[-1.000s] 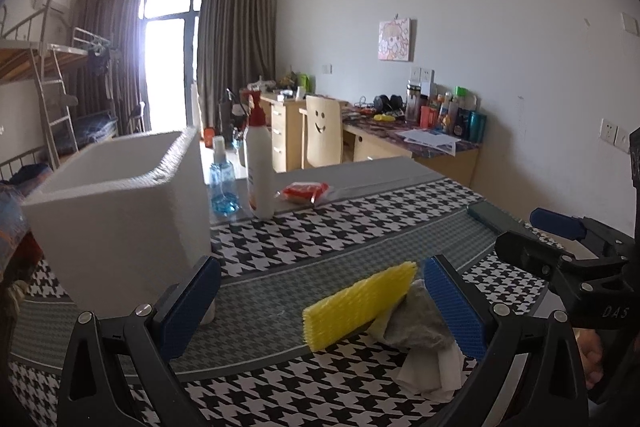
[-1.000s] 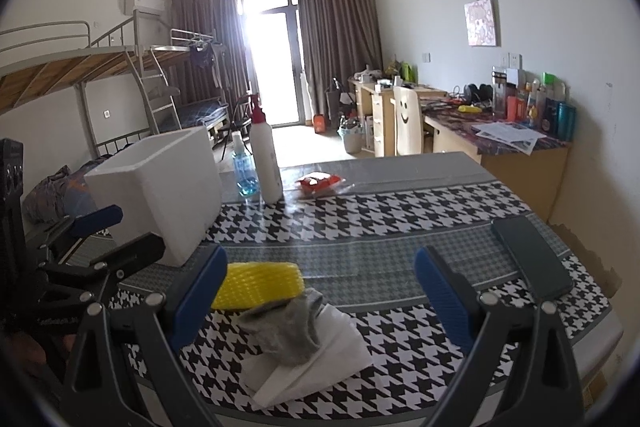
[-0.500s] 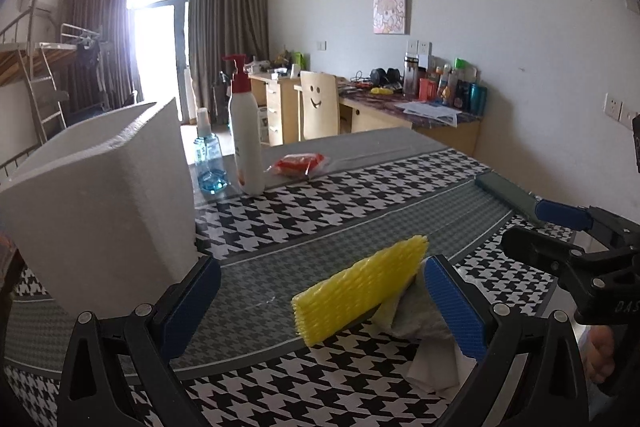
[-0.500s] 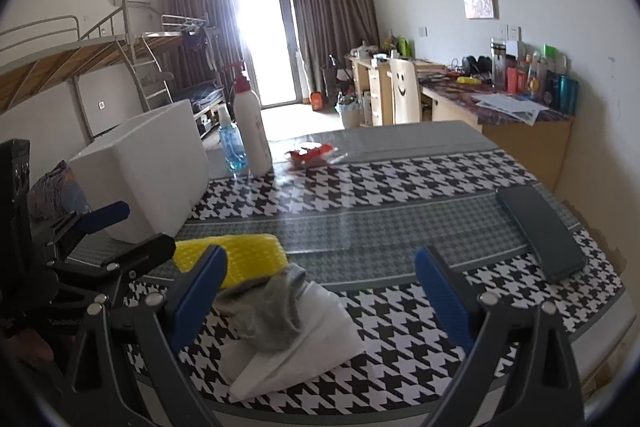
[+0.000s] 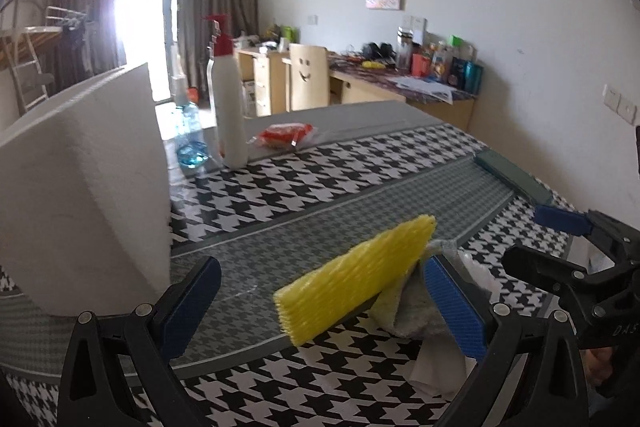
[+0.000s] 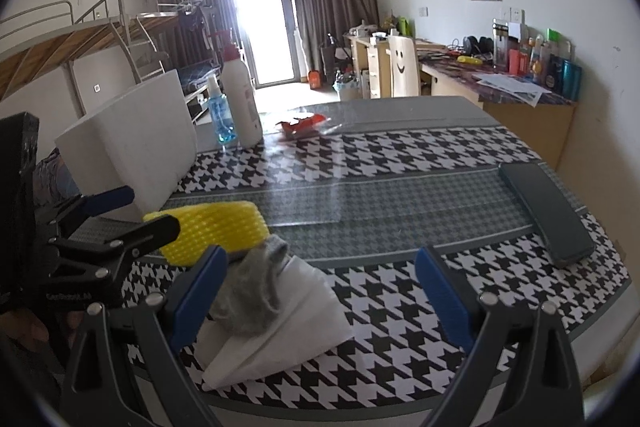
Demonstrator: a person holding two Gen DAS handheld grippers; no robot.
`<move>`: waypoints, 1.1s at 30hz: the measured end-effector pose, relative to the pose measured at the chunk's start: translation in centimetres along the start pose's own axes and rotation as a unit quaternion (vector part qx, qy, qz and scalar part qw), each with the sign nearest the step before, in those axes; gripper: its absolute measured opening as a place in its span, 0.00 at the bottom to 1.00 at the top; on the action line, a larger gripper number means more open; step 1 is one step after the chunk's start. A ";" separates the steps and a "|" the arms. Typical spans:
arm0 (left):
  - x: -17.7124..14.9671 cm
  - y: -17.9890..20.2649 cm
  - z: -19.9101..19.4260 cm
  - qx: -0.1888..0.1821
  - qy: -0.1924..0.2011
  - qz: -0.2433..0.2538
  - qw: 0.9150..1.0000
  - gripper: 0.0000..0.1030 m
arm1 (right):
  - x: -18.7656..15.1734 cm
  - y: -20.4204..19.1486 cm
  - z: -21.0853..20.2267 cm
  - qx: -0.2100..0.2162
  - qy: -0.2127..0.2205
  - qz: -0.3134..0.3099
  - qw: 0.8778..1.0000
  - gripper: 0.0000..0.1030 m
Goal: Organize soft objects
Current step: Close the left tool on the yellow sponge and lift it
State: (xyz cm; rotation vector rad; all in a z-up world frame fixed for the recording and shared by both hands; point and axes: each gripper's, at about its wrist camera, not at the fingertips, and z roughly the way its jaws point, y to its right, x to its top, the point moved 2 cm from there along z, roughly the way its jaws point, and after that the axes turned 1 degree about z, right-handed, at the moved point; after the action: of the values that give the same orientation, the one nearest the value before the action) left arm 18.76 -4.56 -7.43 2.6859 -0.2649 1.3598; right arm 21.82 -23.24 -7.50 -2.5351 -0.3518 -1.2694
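Note:
A yellow foam net sleeve lies on the houndstooth table, leaning on a grey cloth and a folded white paper towel. My left gripper is open, its fingers low and wide on either side of the yellow sleeve, not touching it. My right gripper is open just in front of the grey cloth and towel, with its left finger beside the cloth. A white foam box stands at the left.
Behind the box stand a white pump bottle and a small blue spray bottle, with a red packet beside them. A dark flat case lies near the table's right edge. Desks and a bunk bed fill the room behind.
Both grippers have come lower and nearer to the pile; the yellow sleeve now sits between the left gripper's fingers. Both stay open and the objects have not moved.

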 end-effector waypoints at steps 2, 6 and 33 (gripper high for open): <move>0.0 0.0 0.4 -0.002 -0.004 -0.001 1.000 0.99 | -0.2 0.0 0.1 0.003 -0.003 -0.001 1.000 0.94; -0.2 0.0 1.1 0.000 -0.013 0.004 1.000 0.97 | -0.6 0.0 0.4 0.003 -0.012 -0.002 1.000 0.94; -1.7 1.2 3.3 -0.069 -0.075 0.022 0.995 0.17 | -3.3 1.5 1.9 0.022 -0.085 0.021 0.996 0.72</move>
State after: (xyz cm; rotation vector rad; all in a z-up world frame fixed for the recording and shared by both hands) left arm 20.13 -6.14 -10.71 2.6831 -0.4176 1.1075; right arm 21.85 -24.26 -11.44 -2.6052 -0.3550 -1.0237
